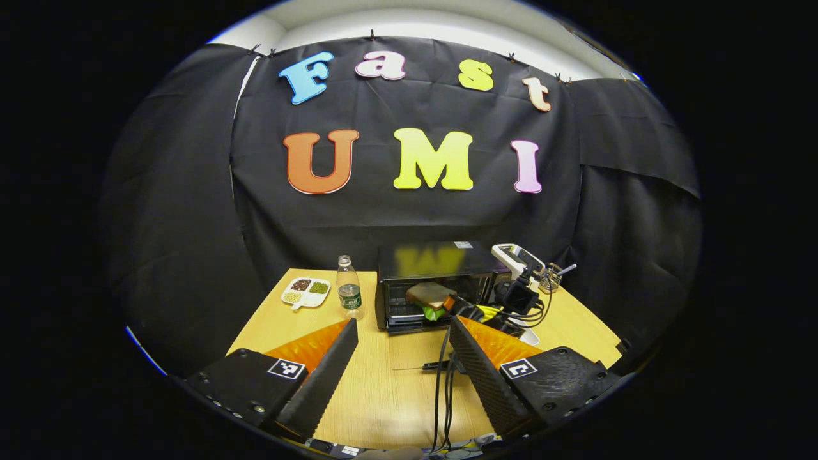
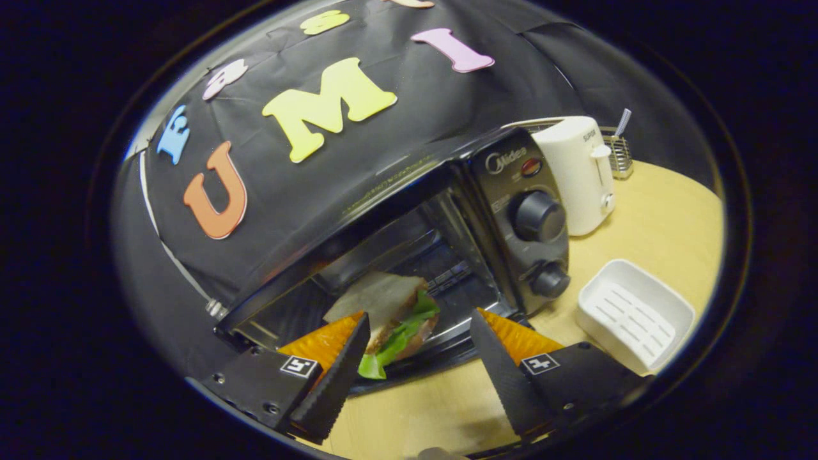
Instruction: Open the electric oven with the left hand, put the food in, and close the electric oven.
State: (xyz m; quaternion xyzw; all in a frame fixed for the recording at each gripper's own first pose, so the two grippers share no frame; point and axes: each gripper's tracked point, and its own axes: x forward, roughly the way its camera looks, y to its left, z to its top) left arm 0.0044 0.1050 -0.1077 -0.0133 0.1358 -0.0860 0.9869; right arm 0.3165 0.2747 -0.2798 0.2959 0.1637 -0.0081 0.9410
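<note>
The black electric oven stands at the back of the wooden table with its door folded down. A sandwich of brown bread and green lettuce lies in the oven's mouth. In the right gripper view the sandwich rests on the rack of the oven, just ahead of my right gripper. That gripper is open, its left finger close beside the bread and its right finger apart from it. My left gripper is open and empty, low over the table, well short of the oven. My right gripper is at the oven's front.
A water bottle and a divided plate of beans stand left of the oven. A white toaster, a wire utensil basket and a white slotted dish sit to its right. Black cables trail across the table.
</note>
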